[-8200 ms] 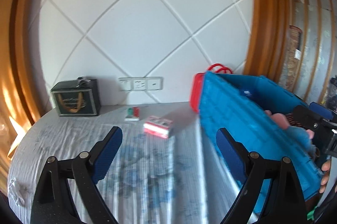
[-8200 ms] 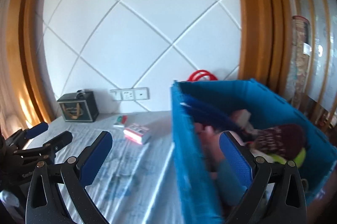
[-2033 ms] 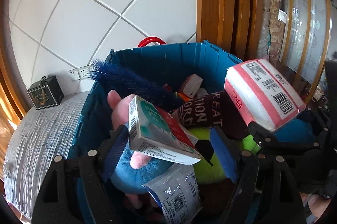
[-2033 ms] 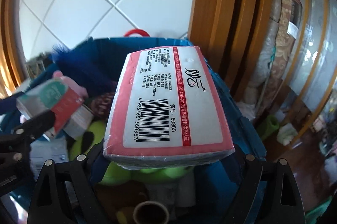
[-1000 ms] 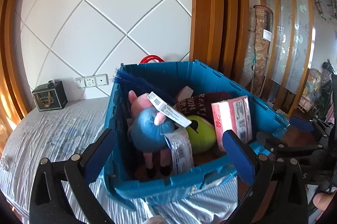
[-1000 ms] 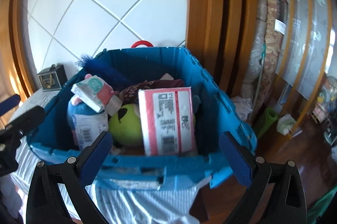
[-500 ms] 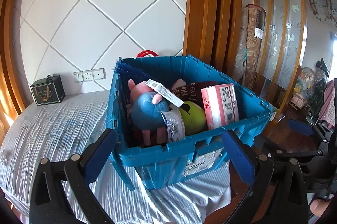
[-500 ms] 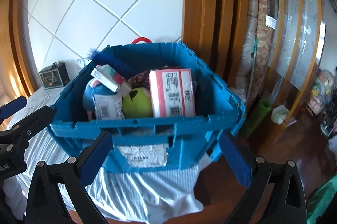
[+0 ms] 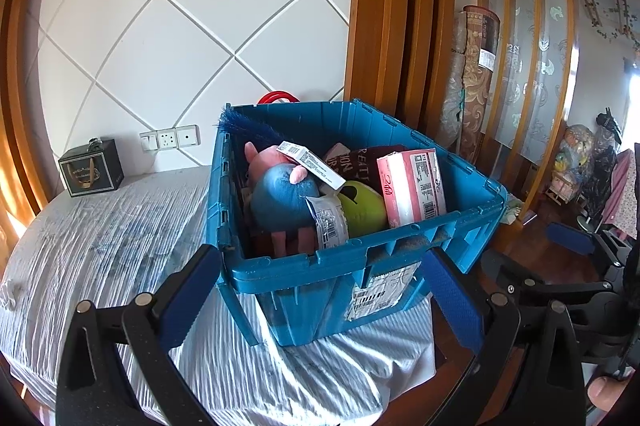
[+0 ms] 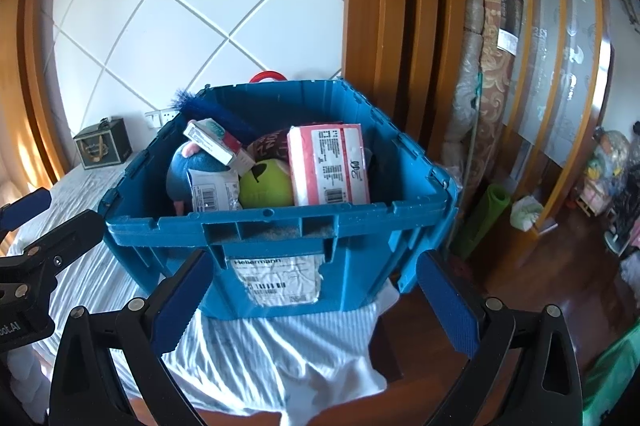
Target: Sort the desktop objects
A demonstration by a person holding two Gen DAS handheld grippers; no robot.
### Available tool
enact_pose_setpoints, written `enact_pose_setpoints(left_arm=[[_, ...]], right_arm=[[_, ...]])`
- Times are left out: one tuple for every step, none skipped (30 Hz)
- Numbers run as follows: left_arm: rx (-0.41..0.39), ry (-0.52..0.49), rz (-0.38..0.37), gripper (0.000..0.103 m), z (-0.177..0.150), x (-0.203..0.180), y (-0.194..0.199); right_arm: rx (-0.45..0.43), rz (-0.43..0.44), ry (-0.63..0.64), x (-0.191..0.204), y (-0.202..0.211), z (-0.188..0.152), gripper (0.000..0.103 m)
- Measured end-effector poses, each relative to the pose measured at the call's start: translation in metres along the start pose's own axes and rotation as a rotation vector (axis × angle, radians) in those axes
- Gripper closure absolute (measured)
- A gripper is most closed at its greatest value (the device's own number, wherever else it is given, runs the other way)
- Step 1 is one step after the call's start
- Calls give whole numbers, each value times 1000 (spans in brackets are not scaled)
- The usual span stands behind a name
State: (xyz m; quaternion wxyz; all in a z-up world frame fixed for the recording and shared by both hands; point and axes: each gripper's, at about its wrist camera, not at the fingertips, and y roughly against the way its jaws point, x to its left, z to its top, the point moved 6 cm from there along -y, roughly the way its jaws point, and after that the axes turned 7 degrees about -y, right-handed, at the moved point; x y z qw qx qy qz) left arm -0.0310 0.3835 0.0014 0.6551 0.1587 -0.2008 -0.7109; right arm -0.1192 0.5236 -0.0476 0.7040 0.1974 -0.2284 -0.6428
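You have one blue crate (image 9: 362, 266) standing at the end of the table (image 9: 100, 246), on its pale striped cover, and everything sorted so far lies inside it. Count what shows above the rim: one pink tissue pack (image 10: 330, 163) standing on edge toward the crate's right side, one small green-and-red box (image 10: 214, 141) lying tilted across the top of the plush pig (image 9: 280, 193), one green plush ball (image 10: 266, 189) between pig and tissue pack, one white barcoded pouch (image 9: 330, 226) leaning against the pig, one dark red knitted item (image 9: 360, 161) behind, and one blue feathery duster (image 9: 248, 127) poking out at the far left corner. Further back on the table sits one black gift box (image 9: 91, 171) by the wall sockets (image 9: 170, 137). Your left gripper (image 9: 328, 298) has its blue pads spread wide with nothing between them, and your right gripper (image 10: 320, 302) is likewise spread and empty; both hang in front of the crate's near wall, apart from it. Two seconds ago you held the small box in the left tool and the tissue pack in the right, above the crate; both now rest inside, and since half a second ago both tools have drawn a little farther back.
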Motion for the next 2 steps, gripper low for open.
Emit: enact_pose_setpoints(left_arm=[[-2, -2, 1, 1, 0, 0, 1], [-4, -5, 1, 1, 0, -1, 2]], right_arm=[[-1, -1, 1, 0, 1, 0, 0], [-4, -1, 1, 0, 2, 0, 0]])
